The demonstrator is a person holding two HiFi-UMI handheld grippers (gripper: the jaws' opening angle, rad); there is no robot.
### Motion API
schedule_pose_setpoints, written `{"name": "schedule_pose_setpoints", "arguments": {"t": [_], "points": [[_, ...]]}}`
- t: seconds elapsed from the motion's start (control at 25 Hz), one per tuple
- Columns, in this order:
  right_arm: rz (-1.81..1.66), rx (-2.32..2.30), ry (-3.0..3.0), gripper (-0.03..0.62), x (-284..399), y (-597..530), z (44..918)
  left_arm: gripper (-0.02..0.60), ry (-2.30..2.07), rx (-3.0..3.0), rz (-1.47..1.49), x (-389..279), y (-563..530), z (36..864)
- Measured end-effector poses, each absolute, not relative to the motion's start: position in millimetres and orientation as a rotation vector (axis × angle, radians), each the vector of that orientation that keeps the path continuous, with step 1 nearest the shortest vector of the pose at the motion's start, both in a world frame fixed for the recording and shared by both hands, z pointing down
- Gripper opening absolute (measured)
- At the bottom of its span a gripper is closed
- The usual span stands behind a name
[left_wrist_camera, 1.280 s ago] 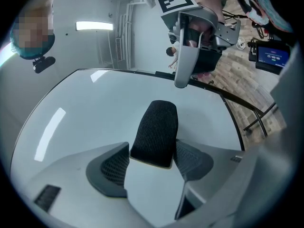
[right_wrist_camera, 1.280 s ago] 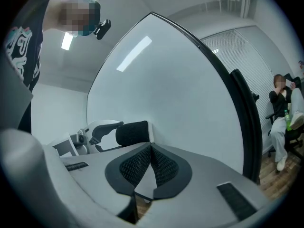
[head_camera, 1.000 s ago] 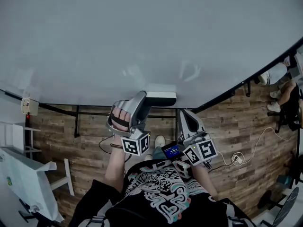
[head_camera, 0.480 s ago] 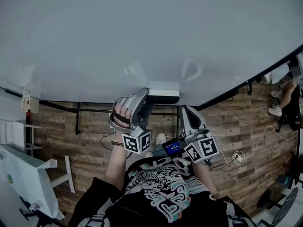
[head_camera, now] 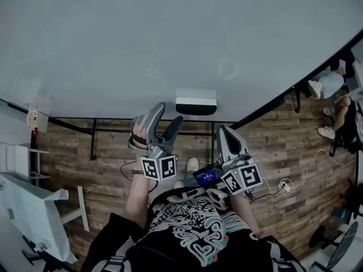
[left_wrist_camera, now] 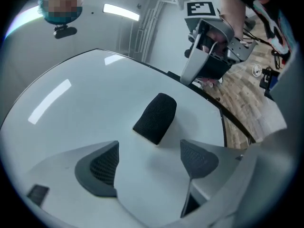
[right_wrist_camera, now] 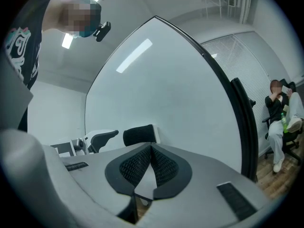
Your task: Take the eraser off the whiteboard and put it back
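Having just opened wide, left gripper (left_wrist_camera: 148, 151) empty | eraser (left_wrist_camera: 156, 117) on whiteboard (left_wrist_camera: 85, 103), seemingly just ahead

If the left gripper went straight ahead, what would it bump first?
Probably the black eraser stuck on the whiteboard, straight ahead of the left gripper. Its jaws have just been opening, with nothing between them.

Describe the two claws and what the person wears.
The left claw and right claw are grey, each with two tapering jaws lined with dark meshed pads. Each bears a white cube with black square markers. The person wears a black short-sleeved shirt with a white and teal print.
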State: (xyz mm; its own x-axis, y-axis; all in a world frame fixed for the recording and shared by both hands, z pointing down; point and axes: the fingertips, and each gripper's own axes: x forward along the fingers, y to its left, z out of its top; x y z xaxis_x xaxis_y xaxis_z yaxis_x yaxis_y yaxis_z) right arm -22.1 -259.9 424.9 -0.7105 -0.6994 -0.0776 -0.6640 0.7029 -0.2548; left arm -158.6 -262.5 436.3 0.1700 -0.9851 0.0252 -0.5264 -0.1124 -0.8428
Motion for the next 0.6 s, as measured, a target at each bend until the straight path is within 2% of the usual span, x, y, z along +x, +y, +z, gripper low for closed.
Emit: {"name": "schedule_pose_setpoints", "arguments": {"t": [0.08,0.24,0.44,0.52,0.6], "points": [[-0.306,-1.123,2.731,0.029,-20,-250,423,0.393,1.501,-1.818,-0.761,-164,-250,438],[-0.291,-1.17,2.716,0.029,-11,-220,422,0.341,1.614,-1.99,-0.599,-167,-217,441],[-0.305,-1.238,2.704,0.029,5,-164,432,0.21,1.65,-2.268,-0.385,-156,-167,448],[-0.322,-1.277,2.703,0.029,20,-143,438,0.029,1.6,-2.398,-0.314,-136,-151,453],[-0.33,-1.306,2.703,0.029,34,-123,443,0.029,1.537,-2.518,-0.277,-115,-138,459]]}}
